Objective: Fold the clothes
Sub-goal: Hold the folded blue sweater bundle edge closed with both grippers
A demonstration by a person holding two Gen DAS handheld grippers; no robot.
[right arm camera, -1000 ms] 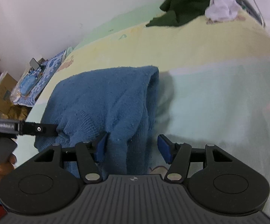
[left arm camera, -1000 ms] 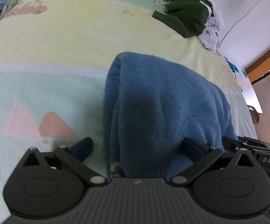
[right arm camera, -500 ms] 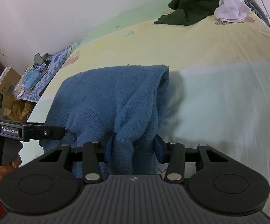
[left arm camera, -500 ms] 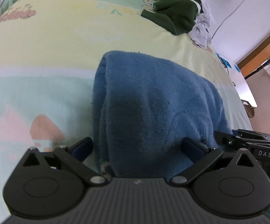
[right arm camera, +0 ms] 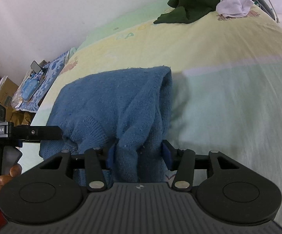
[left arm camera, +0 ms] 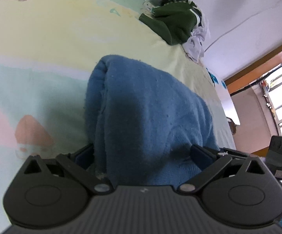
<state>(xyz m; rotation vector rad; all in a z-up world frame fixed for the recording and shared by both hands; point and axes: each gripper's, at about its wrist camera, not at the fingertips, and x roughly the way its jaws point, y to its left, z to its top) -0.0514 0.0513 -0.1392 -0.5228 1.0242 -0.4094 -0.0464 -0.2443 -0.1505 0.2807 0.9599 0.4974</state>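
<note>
Blue sweater (left arm camera: pixel 150 117) lies bunched on the pastel bedsheet (left arm camera: pixel 43 58), soft and limp. Right gripper (right arm camera: pixel 139 154), jaws just reopening slightly, pinches 1 thick fold; left gripper (left arm camera: pixel 141 154) stands wide, straddling the knit. Best grasped at the near edges.

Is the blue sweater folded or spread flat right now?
Folded. The blue sweater is doubled over, layered edges showing at its far end, on the bed sheet.

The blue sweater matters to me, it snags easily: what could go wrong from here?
1. The right tool pinches only a bunched ridge of the blue sweater; its jaws have just eased slightly, so the knit may slip out.
2. The left tool straddles a thick wad, so layers could shift unevenly.
</note>
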